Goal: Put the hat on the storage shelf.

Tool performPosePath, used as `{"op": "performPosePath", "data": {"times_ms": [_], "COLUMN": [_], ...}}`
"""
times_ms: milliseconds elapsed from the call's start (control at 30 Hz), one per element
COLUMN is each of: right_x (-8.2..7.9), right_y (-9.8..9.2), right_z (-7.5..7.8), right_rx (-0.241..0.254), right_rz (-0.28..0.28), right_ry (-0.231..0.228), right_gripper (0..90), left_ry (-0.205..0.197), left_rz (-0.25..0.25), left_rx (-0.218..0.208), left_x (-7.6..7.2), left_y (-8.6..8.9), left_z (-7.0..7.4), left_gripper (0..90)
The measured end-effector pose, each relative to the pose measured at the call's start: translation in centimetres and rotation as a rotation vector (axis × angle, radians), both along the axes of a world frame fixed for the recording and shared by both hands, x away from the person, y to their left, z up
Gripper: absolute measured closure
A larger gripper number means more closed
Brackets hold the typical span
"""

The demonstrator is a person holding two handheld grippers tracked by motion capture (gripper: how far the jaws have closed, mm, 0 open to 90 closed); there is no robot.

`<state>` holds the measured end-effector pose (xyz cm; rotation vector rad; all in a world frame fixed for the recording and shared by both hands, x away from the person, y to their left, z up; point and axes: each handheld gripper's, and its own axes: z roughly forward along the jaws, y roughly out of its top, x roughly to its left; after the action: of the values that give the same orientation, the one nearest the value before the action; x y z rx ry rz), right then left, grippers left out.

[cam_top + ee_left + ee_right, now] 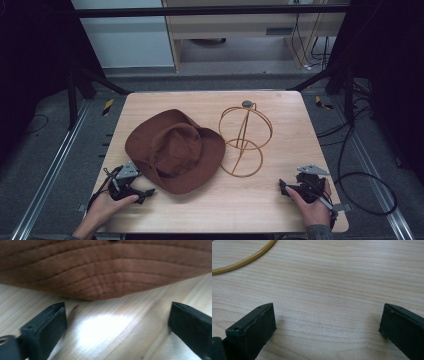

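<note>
A brown felt hat (175, 150) lies brim-down on the pale wooden counter (250, 200), left of the middle. Its crown is soft and dented along the top, and the wide brim spreads out in a rounded, slightly wavy oval. In the left gripper view the brim (100, 272) looks matte and suede-like, with rows of parallel stitching following its curved edge, which rests on the wood.

Just right of the hat stands a hat stand (245, 137) bent from thin golden wire: a flat ring at the base, crossed hoops rising into a rounded cage, and a small dark knob at the top. The hat's brim comes close to the base ring; whether they touch cannot be told. An arc of that ring (244, 260) shows in the right gripper view, smooth and glossy against the wood grain.

The left gripper (140, 192) sits at the near left corner of the counter, held in the person's left hand (105, 207), just beside the near edge of the brim. Its black, blocky jaws are spread wide with only bare, brightly lit wood between them, and the brim lies a little beyond their tips, untouched.

The right gripper (285, 189) rests low at the near right corner in the right hand (312, 207), well apart from the hat. Its jaws are likewise spread wide over bare counter, pinching nothing.
</note>
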<state>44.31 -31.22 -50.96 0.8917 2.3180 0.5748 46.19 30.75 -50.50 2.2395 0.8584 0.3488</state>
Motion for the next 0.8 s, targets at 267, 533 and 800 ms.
{"op": "performPosePath", "data": {"times_ms": [267, 533, 800], "right_x": [0.0, 0.0, 0.0], "right_y": [0.0, 0.0, 0.0], "right_z": [0.0, 0.0, 0.0], "right_rx": [-0.001, 0.002, 0.000], "right_rz": [0.000, -0.003, -0.001], "right_ry": [0.000, 0.002, 0.000], "right_gripper": [0.5, 0.5, 0.5], "left_ry": [-0.032, -0.059, -0.061], "left_rz": [-0.022, -0.060, -0.047], "left_rx": [-0.038, -0.076, -0.093], "left_x": [-1.1, -2.3, -2.7], "left_y": [0.3, 0.0, 0.3], "left_z": [1.2, 2.4, 2.9], "left_gripper": [4.4, 6.1, 6.0]}}
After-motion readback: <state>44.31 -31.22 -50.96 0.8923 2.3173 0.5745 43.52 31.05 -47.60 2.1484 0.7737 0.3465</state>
